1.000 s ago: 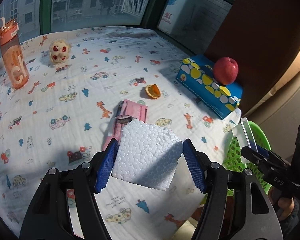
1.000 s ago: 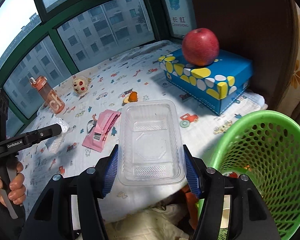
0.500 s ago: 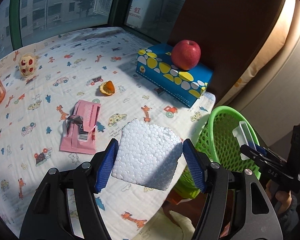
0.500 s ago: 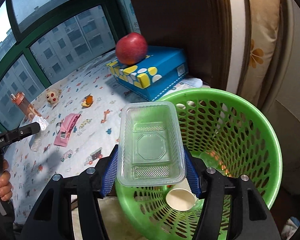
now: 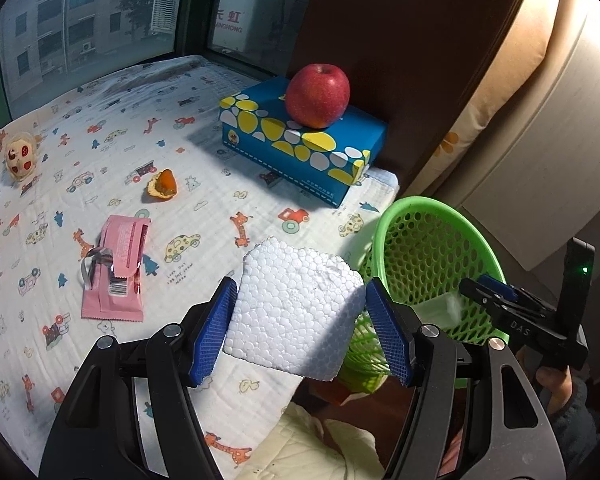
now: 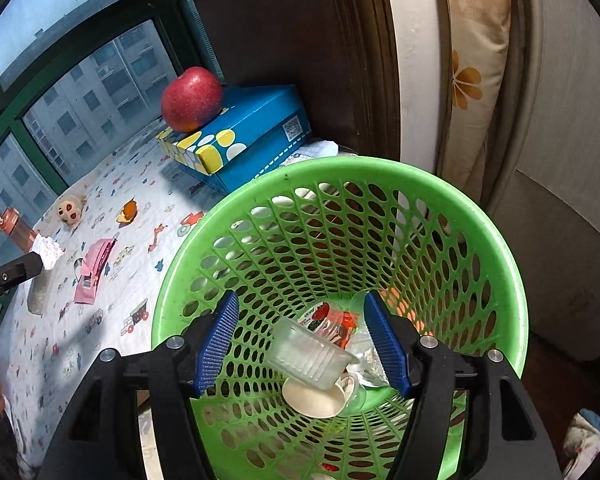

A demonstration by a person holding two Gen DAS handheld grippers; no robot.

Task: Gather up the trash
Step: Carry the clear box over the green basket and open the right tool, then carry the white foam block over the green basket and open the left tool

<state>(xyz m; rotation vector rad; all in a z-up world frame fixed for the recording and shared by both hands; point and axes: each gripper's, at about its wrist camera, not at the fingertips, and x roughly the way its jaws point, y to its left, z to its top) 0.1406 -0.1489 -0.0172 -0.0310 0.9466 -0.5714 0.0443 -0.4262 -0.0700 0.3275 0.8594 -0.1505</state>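
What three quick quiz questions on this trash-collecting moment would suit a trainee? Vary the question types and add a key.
1. True or false: the left gripper is shut on the foam block.
2. Where does the clear plastic tray lie? A) on the bedsheet B) in the green basket C) in the right gripper
3. Fill in: the red apple rests on the blue ___.

Key: 1 true; 2 B; 3 box.
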